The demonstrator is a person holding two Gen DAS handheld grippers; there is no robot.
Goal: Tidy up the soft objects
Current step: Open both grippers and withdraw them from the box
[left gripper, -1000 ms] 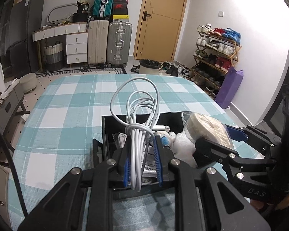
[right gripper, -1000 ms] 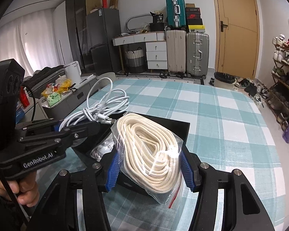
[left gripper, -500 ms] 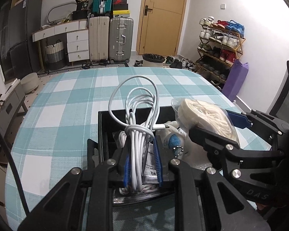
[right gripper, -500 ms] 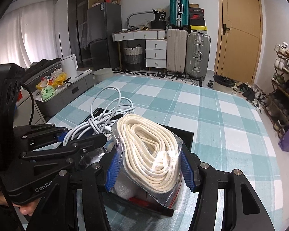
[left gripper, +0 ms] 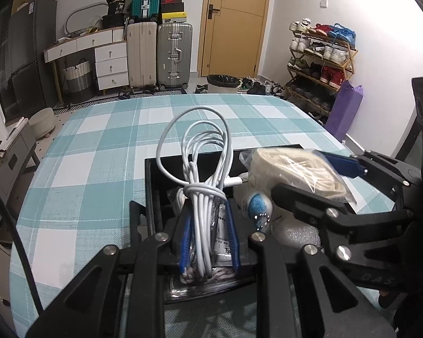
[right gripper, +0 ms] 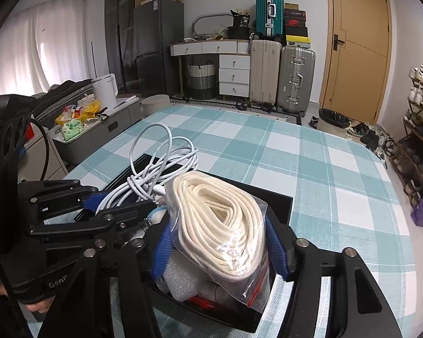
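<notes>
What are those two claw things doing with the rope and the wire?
A person is tidying soft things into a black box on the checked table. The left gripper is shut on a bundle of white cable, and the right gripper is shut on a clear bag of cream rope. Both bundles are held over the box, which already holds bubble wrap and other small items.

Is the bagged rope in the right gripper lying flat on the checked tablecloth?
No: the bagged rope is clamped in the right gripper over the black box.
</notes>
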